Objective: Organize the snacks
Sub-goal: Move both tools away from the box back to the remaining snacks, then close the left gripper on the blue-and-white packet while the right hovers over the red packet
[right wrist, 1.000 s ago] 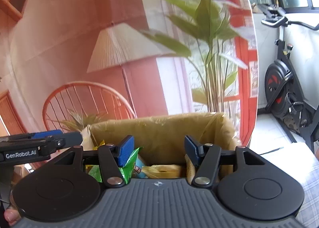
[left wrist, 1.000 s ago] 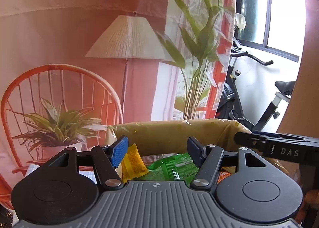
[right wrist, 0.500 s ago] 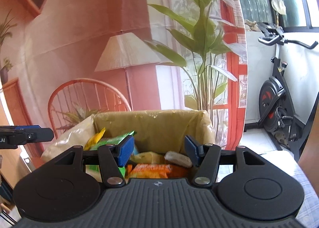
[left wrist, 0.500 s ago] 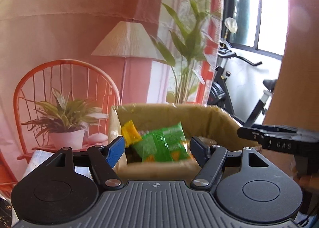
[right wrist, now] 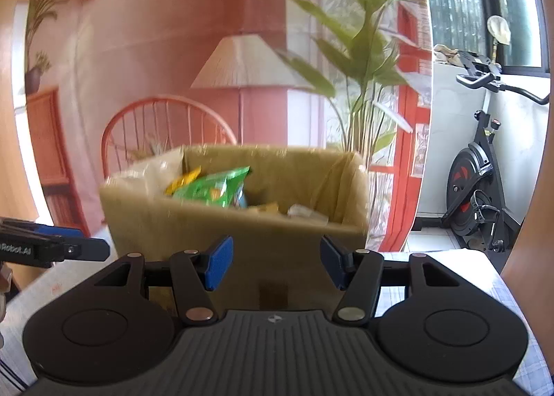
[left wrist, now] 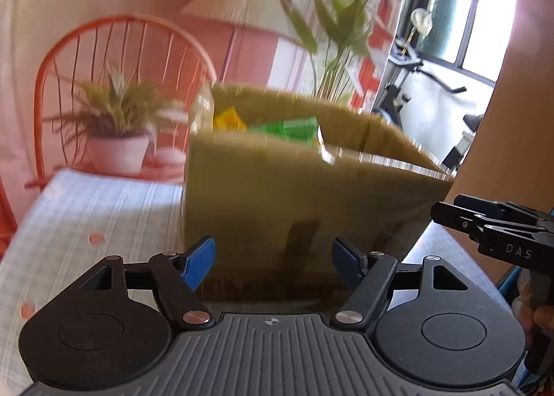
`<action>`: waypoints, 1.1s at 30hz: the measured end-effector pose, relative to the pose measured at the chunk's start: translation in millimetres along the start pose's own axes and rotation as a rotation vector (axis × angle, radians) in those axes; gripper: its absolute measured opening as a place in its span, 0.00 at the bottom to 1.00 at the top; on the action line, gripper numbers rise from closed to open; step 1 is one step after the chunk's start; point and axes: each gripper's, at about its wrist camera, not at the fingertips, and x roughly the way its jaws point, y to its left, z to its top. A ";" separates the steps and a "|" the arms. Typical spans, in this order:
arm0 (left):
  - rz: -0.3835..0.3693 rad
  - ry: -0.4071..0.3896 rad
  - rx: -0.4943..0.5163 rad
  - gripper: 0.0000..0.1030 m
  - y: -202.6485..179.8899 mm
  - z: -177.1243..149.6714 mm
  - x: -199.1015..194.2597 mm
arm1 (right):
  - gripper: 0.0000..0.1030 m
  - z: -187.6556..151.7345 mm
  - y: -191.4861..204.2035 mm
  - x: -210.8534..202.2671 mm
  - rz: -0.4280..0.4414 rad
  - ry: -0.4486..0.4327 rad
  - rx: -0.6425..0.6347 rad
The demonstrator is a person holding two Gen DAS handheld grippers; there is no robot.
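Note:
A brown cardboard box [left wrist: 277,195] stands on the clothed table and also shows in the right wrist view [right wrist: 214,229]. Inside lie a green snack bag [right wrist: 211,186], a yellow packet [right wrist: 181,179] and other wrappers [right wrist: 304,212]; the green bag [left wrist: 287,127] and yellow packet [left wrist: 228,119] also peek over the rim in the left wrist view. My left gripper [left wrist: 273,262] is open and empty, in front of the box wall. My right gripper [right wrist: 275,264] is open and empty, in front of the box, beside the left one.
A pale checked cloth [left wrist: 86,216] covers the table. A printed backdrop with a chair, lamp and plants [right wrist: 242,67] hangs behind the box. An exercise bike [right wrist: 477,181] stands at the right by the window.
Both grippers have pulled back and down from over the box opening; the box now stands farther ahead with its front wall in view. Both stay open and empty.

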 end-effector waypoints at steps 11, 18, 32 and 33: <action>0.007 0.044 -0.003 0.74 9.5 -22.8 11.9 | 0.58 -45.9 -3.6 14.7 0.021 0.087 0.016; 0.008 0.073 -0.002 0.74 11.1 -35.6 20.8 | 0.58 -68.9 -9.0 27.8 0.018 0.125 -0.003; 0.016 0.121 -0.028 0.74 7.9 -57.4 30.7 | 0.58 -109.4 -19.5 49.5 0.059 0.167 0.032; 0.014 0.129 -0.026 0.74 6.9 -58.9 32.1 | 0.58 -111.3 -18.7 50.4 0.065 0.166 0.025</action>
